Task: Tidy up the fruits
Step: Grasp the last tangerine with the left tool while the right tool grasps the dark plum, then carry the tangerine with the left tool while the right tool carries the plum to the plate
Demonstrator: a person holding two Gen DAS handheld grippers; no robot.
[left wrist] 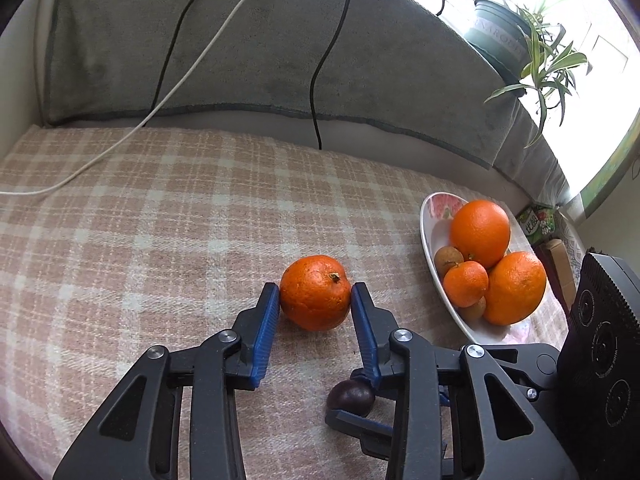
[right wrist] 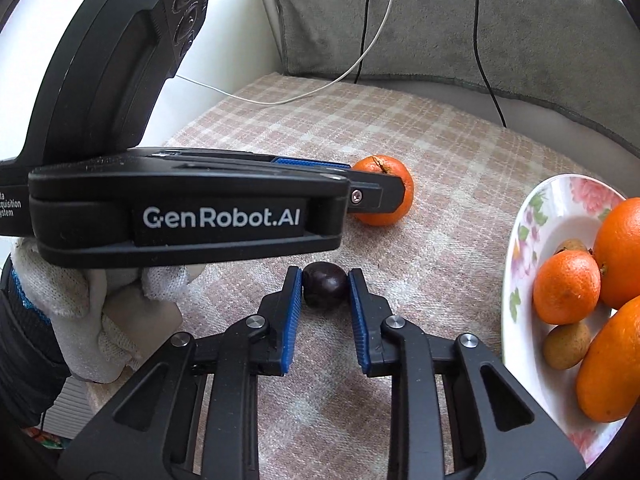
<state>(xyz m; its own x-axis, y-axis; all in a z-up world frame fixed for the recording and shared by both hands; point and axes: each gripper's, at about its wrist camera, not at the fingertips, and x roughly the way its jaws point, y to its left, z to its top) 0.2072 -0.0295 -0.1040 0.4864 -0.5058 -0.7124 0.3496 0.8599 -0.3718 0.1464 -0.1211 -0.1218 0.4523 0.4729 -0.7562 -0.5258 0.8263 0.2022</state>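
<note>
Your left gripper (left wrist: pixel 315 294) is clamped on the loose orange (left wrist: pixel 315 292), blue pads touching both flanks, the fruit sitting on the checked blanket (left wrist: pixel 160 220) with its stem scar tipped up and toward your right finger. In the right wrist view that same orange (right wrist: pixel 390 184) peeks out beyond the tip of your left tool, ahead and to the left of your right gripper.

Your right gripper (right wrist: pixel 325 286) is closed on the small dark fruit (right wrist: pixel 325 286), a round plum-coloured thing pinched between the two blue pads and resting on the blanket. From the left wrist view you catch that dark fruit (left wrist: pixel 351 398) low down, just under and inside your left gripper's right finger, with the right tool's tip wrapped around it.

Off to the right of both grippers sits the flowered plate (left wrist: pixel 430 232), already loaded: a big orange (left wrist: pixel 480 232) at the back, another orange (left wrist: pixel 516 288) nearer, a little mandarin (left wrist: pixel 465 284) in front, and two small brown fruits, one of them (left wrist: pixel 448 260) tucked against the mandarin.

Your gloved left hand (right wrist: pixel 100 312) grips the handle of the left tool. Ahead of the grippers, a grey cushion (left wrist: pixel 240 48) backs the blanket, with a white cable (left wrist: pixel 120 148) and black cables trailing down it, and a potted plant (left wrist: pixel 532 48) stands at the window.
</note>
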